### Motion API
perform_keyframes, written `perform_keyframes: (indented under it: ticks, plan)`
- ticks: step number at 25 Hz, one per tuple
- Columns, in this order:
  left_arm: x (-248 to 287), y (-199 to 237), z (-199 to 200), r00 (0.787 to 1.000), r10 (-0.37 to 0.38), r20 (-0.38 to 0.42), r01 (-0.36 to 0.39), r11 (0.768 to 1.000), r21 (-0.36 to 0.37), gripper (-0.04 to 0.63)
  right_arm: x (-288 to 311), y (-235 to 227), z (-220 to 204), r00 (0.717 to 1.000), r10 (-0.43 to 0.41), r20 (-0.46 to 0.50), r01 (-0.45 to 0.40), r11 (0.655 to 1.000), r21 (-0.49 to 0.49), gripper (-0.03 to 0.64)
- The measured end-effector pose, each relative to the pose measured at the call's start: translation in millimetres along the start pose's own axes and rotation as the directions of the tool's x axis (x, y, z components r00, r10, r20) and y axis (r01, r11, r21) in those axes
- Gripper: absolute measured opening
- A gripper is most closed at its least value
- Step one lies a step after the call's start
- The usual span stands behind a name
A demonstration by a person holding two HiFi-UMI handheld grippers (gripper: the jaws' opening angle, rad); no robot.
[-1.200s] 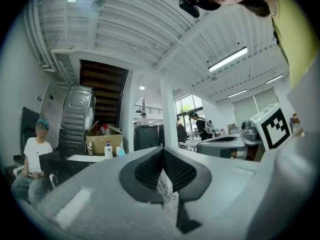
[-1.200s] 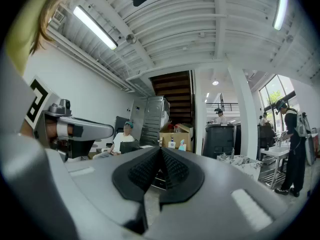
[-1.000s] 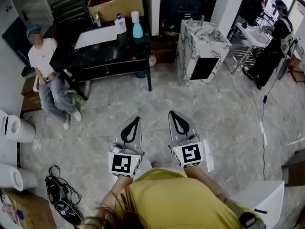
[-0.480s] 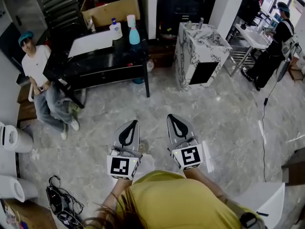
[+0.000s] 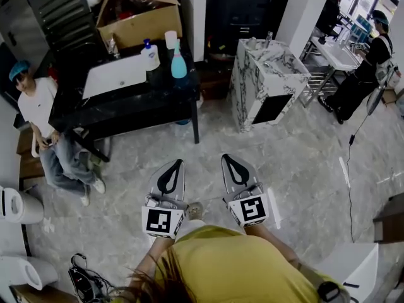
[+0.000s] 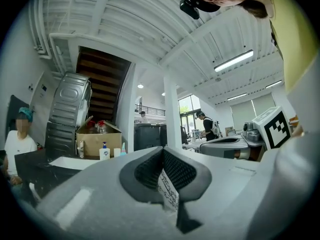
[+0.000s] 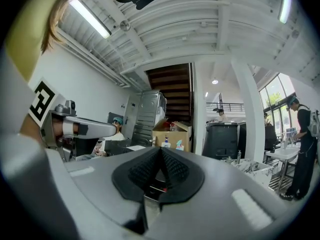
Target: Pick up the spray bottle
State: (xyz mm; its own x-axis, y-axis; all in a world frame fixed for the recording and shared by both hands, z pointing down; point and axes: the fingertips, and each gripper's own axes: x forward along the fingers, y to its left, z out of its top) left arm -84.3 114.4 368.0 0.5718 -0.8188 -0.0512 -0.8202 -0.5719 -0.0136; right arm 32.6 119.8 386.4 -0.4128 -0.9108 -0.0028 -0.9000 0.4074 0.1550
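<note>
We are holding the left hand-held gripper (image 5: 177, 163) and the right hand-held gripper (image 5: 226, 158) side by side at lower centre, both with jaws together and empty, while the teal spray bottle (image 5: 178, 62) is standing well apart on the black worktop (image 5: 136, 103) at upper left.

Person wearing a yellow shirt (image 5: 233, 264). The left gripper (image 5: 175, 164) and right gripper (image 5: 228, 159) have pale grey tapered shells and black ribbed pads. Each bears a white cube (image 5: 164, 219) printed with black square markers.
</note>
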Motion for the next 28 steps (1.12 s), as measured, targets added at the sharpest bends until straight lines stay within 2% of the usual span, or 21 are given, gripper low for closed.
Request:
perform_keyframes:
  ticks: [6,12,19,28]
  plan:
    - [40,44,-5,0.999,-0.037,0.002,0.037,0.999,-0.006,0.006,53,-11,-3,0.999,-0.044,-0.004,0.044,0.999,0.002,0.0]
    - [66,66,-18,0.999,-0.052,-0.002,0.052,0.998,-0.025,0.006,85,-18,-11,0.998,-0.056,-0.024,0.057,0.998,0.025,0.0]
    - [104,83,-27,0.998,-0.064,-0.012,0.063,0.998,-0.025,0.006,127,-38,-15,0.999,-0.051,-0.009,0.051,0.998,0.031,0.001]
    - [198,122,-33,0.999,-0.046,-0.011,0.045,0.999,-0.029,0.008,216,-97,-36,1.0,0.002,-0.002,-0.002,1.0,-0.009,0.0]
